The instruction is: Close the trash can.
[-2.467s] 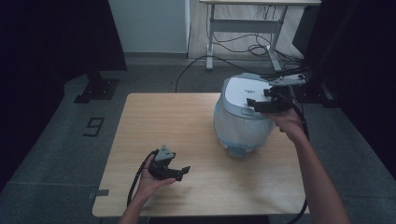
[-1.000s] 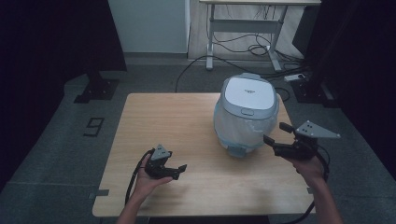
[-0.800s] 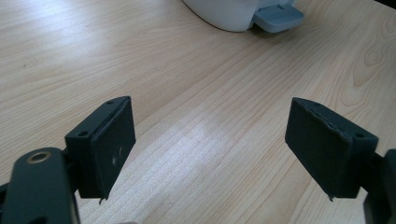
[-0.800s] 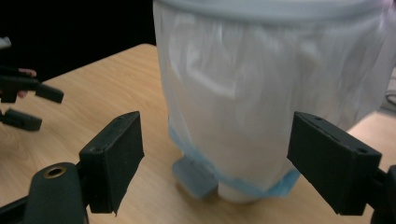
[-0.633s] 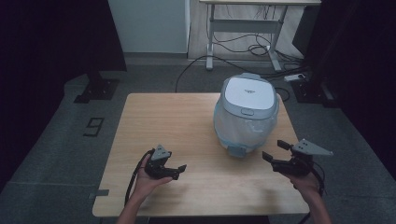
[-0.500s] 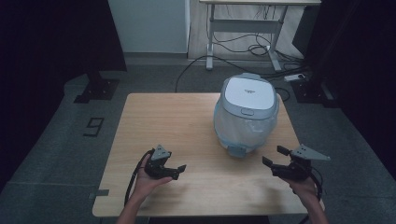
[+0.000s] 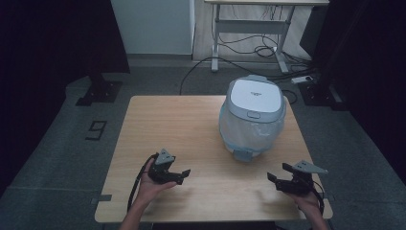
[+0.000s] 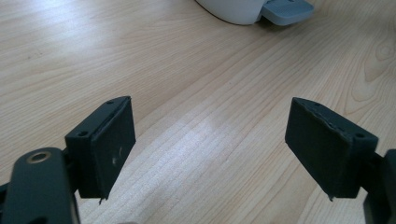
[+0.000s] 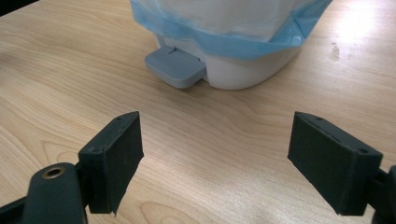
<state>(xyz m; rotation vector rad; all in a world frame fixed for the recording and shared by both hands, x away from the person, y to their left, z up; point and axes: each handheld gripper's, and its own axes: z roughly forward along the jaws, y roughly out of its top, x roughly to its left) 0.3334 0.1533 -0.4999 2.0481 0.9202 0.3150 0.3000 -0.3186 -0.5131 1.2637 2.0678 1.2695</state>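
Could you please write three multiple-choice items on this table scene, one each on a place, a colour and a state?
1. Where does the bin stand on the wooden table?
A. At the near left corner
B. Toward the far right
C. On the floor beside it

2. What colour is the bag's edge below the bin's lid?
A. Blue
B. Red
C. Black

3. How are the fingers of the left gripper and the right gripper?
A. Both shut on the bin
B. Both open, nothing between them
C. Left shut, right open

Answers:
1. B, since the high view shows the bin on the far right part of the table.
2. A, since a blue band wraps the white body above the grey pedal.
3. B, since each gripper view shows bare wood between spread fingers.
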